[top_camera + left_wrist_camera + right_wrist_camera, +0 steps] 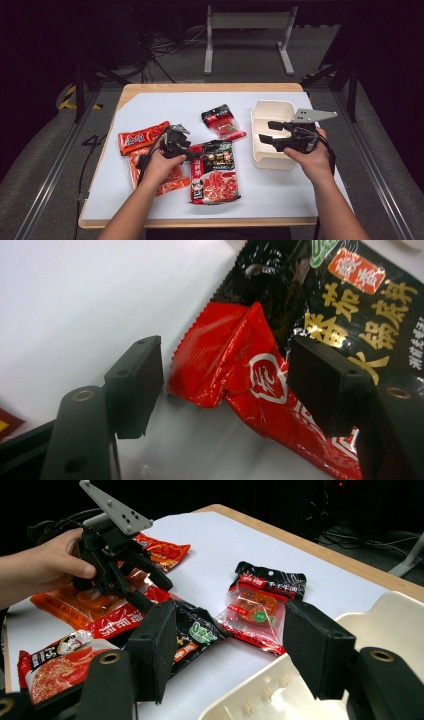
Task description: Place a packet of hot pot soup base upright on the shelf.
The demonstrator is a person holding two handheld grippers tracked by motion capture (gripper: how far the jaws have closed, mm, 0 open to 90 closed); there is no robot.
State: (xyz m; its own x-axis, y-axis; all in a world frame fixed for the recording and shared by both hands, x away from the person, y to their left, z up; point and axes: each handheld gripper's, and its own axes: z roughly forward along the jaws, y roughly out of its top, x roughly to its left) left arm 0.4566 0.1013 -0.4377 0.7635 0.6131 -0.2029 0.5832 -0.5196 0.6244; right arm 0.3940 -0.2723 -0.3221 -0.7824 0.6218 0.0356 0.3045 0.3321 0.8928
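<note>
The left gripper (186,148) is being held low over the worktop (150,102) at the upper left corner of the black-and-red hotpot base packet (216,172). In the left gripper view its jaws are standing apart, released, with a crumpled red corner of the packet (240,360) lying between them and touching neither pad. The right gripper (266,131) is being held over the cream divided tray (270,111), which is sitting to the right of the hotpot packet, its jaws likewise spread and gripping nothing. A small clear-windowed red sauce packet (223,121) is lying between the tray and the left gripper. Left of the hotpot packet, an orange-red packet (142,136) and a clear packet of red slices (172,179) are lying partly under the left hand (159,167).
</note>
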